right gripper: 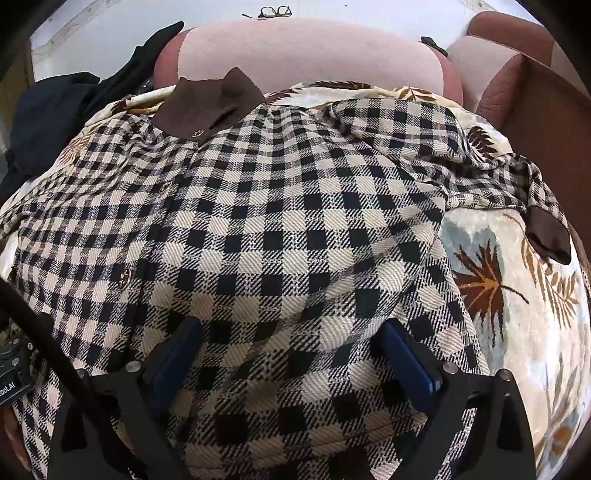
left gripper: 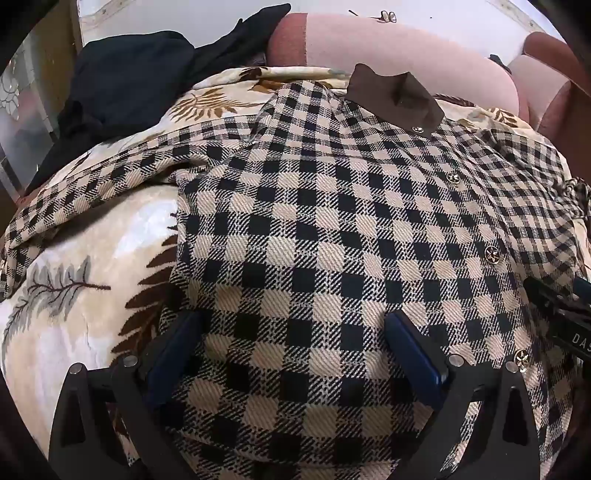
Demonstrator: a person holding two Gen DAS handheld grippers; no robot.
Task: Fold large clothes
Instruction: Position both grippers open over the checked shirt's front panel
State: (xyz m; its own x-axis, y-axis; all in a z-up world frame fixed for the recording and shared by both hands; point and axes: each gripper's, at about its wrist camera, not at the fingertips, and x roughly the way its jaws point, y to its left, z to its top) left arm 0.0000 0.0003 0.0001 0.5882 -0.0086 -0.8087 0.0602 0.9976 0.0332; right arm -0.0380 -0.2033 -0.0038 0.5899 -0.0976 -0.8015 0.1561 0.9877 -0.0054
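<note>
Left hand-held gripper (left gripper: 291, 332) spread above checked shirt (left gripper: 332, 221) | right hand-held gripper (right gripper: 291, 339) likewise spread

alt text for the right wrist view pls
The right hand-held gripper is open, fingers spread over a black-and-beige checked shirt with a brown collar, laid flat on a leaf-print blanket. A pink cushion and glasses lie beyond.

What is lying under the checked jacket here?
The checked jacket lies on a cream leaf-print blanket, showing around its edges in both views. What is beneath the jacket's middle is covered.
</note>
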